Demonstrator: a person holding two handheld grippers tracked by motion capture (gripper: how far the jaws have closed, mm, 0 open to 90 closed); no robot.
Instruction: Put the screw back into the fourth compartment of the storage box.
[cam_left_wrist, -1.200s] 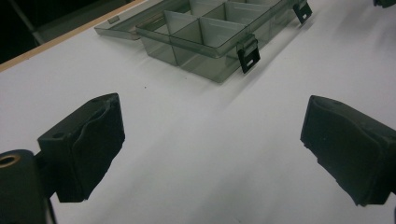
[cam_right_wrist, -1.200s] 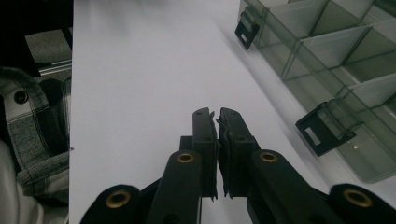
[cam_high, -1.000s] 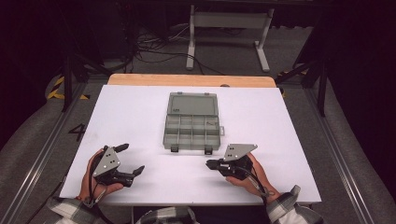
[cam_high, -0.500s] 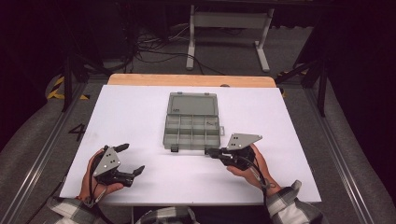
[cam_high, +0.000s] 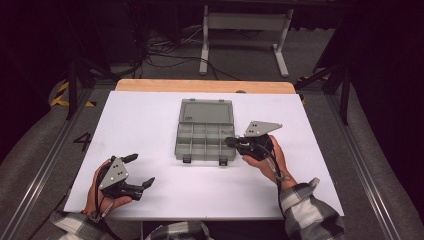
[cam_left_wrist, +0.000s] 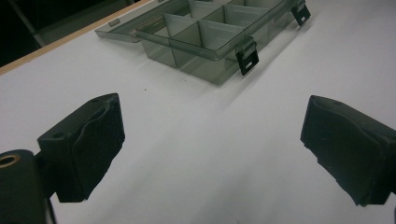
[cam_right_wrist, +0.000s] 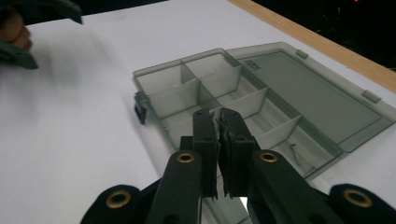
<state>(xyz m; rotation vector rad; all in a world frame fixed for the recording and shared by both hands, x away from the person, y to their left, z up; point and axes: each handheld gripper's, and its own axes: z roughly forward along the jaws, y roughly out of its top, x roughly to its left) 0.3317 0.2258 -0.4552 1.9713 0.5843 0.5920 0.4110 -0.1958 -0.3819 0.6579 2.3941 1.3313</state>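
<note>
Compartment box (cam_high: 205, 136) lies open at mid-table (cam_high: 150, 125), lid (cam_high: 206, 110) folded flat toward the far edge, likely so every cell can be reached from above. Its two black latches (cam_left_wrist: 247, 56) face the person's side. With lid open, the long axis runs near-to-far; the tray itself is longer side to side. A small screw-like item (cam_right_wrist: 294, 151) lies in one right-end cell; the other cells look empty.

Right tongs (cam_high: 229, 141) closed on nothing, tips over the tray's right end, probably to reach into a cell. Left tongs (cam_high: 140, 170) wide open, held near the front left, well apart from the box.
</note>
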